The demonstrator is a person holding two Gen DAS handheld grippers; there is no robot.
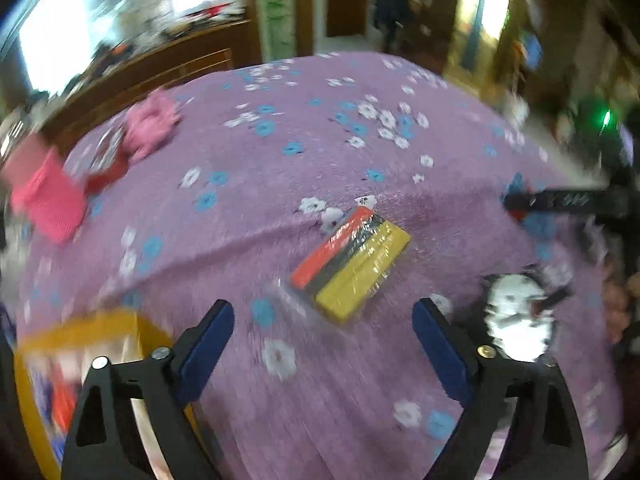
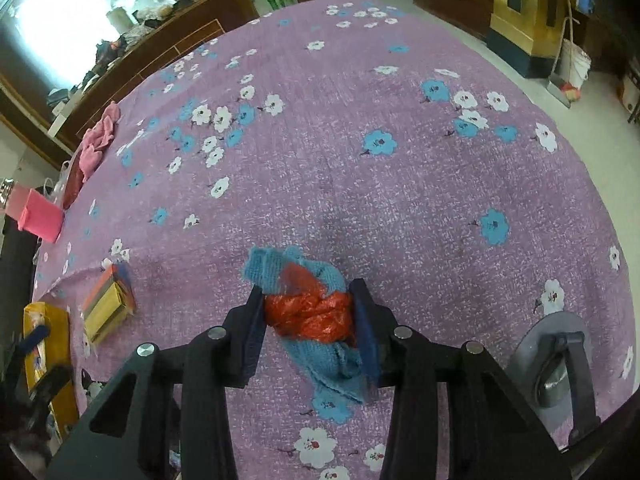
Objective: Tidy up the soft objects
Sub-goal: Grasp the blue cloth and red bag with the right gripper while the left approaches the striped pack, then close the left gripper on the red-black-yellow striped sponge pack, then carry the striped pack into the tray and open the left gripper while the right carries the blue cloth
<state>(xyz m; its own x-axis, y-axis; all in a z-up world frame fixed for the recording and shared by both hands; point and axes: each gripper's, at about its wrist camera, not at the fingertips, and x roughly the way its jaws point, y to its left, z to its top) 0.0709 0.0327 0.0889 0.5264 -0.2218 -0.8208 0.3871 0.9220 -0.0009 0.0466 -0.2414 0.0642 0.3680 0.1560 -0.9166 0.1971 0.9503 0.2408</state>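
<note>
My right gripper (image 2: 308, 300) is shut on a blue knitted cloth (image 2: 280, 266) bundled with crumpled red plastic wrap (image 2: 308, 314), held over the purple flowered tablecloth (image 2: 360, 184). My left gripper (image 1: 323, 314) is open and empty, just short of a plastic-wrapped pack of orange, dark and yellow sponges (image 1: 350, 266); the pack also shows in the right wrist view (image 2: 106, 308). A black-and-white plush toy (image 1: 518, 316) lies right of the left gripper. A yellow box (image 1: 84, 364) sits at lower left.
A pink crumpled cloth (image 1: 150, 124), a dark red item (image 1: 110, 174) and a pink box-like object (image 1: 50, 196) lie at the table's far left edge. A grey round metal fitting (image 2: 556, 376) sits on the table at lower right. Wooden furniture stands behind.
</note>
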